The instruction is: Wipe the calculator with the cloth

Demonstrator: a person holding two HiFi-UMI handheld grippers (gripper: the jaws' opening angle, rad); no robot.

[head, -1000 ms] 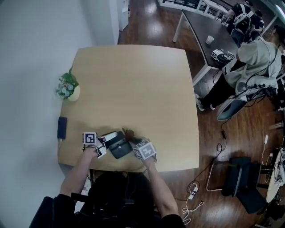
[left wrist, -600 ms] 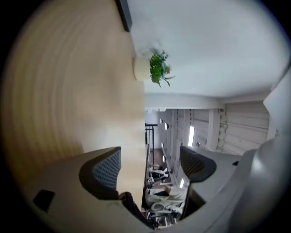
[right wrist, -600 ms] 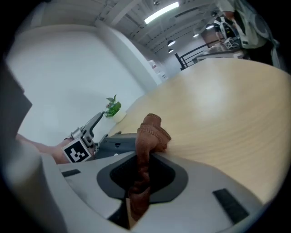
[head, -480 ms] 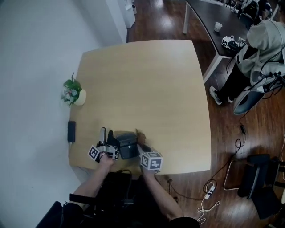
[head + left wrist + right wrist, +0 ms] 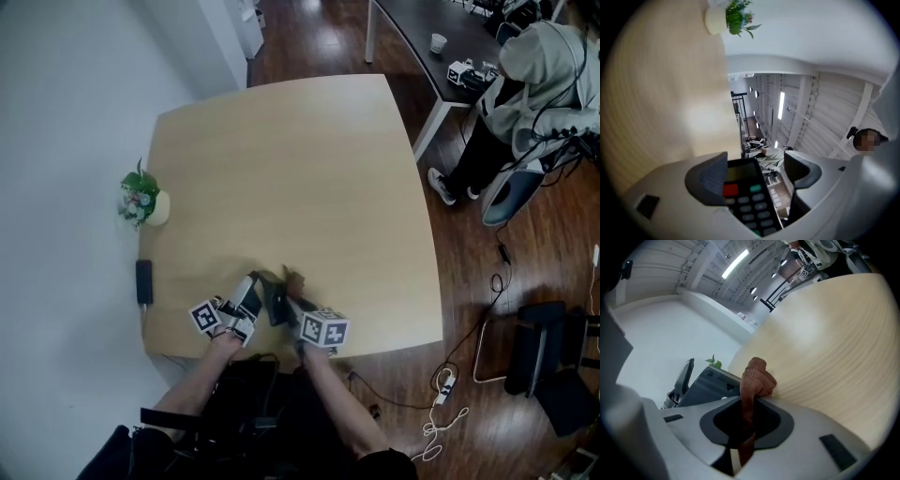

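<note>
Left gripper view: the left gripper fingers have just been opening and are standing spread, with the calculator between them, unclamped. We are pinching the cloth in the right gripper fingers. We are probably re-gripping; the next move calls for steadying the calculator before wiping.

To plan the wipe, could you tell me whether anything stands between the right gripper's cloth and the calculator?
Nothing visible does: the cloth in the right gripper lies close beside the calculator.
</note>
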